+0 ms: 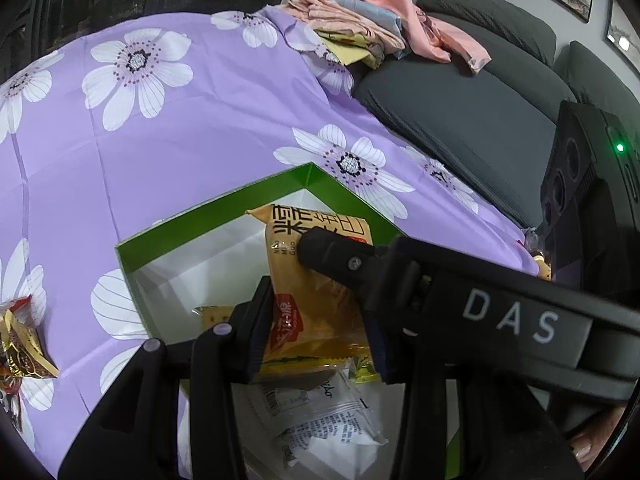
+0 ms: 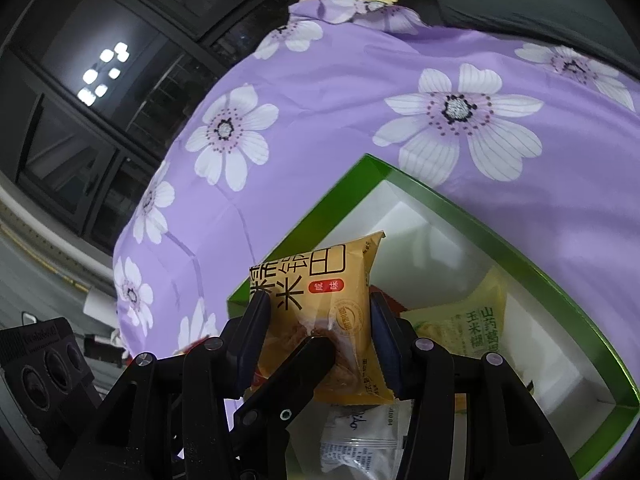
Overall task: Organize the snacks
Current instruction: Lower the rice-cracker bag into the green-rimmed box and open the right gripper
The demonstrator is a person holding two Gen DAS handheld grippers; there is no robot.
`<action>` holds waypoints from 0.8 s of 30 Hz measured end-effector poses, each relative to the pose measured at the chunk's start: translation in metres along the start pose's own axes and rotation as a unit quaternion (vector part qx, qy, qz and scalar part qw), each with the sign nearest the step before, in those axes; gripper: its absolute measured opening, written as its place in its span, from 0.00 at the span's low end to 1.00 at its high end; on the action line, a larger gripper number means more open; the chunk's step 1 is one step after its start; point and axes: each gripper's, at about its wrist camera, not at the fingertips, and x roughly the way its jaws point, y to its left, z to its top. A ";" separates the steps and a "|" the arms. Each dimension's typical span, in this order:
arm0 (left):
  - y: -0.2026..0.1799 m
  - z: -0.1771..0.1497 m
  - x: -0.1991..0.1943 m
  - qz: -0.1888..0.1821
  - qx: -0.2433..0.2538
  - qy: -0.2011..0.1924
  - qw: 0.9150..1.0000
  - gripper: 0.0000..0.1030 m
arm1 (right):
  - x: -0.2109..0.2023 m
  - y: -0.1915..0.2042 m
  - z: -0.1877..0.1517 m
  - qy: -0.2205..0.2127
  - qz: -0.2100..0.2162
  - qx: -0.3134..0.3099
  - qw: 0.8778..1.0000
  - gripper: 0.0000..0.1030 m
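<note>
An orange snack packet (image 1: 316,280) with large black characters hangs over the open green box (image 1: 216,216). My left gripper (image 1: 316,312) is shut on its two side edges. One finger (image 1: 332,250) of my right gripper lies across the packet's upper face. In the right wrist view my right gripper (image 2: 320,304) is shut on the sides of the orange packet (image 2: 320,280), which looks like the same one. A finger (image 2: 308,356) of the left gripper crosses its lower part there. The green box (image 2: 500,216) has a white inside.
The box holds a white packet (image 1: 332,412), a pale green-yellow packet (image 2: 468,320) and a small yellow one (image 1: 212,316). A red-gold packet (image 1: 20,344) lies on the purple floral cloth (image 1: 180,140). Behind are a grey sofa (image 1: 460,112) and piled clothes (image 1: 372,12).
</note>
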 end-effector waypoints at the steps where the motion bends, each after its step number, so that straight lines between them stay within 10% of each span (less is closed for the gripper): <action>1: 0.000 0.000 0.001 -0.001 -0.001 0.003 1.000 0.41 | 0.001 -0.001 0.000 0.001 -0.001 0.003 1.000 0.51; 24: 0.000 0.002 0.028 -0.021 -0.015 0.057 0.998 0.41 | 0.011 -0.028 0.003 0.016 -0.027 0.056 0.998 0.50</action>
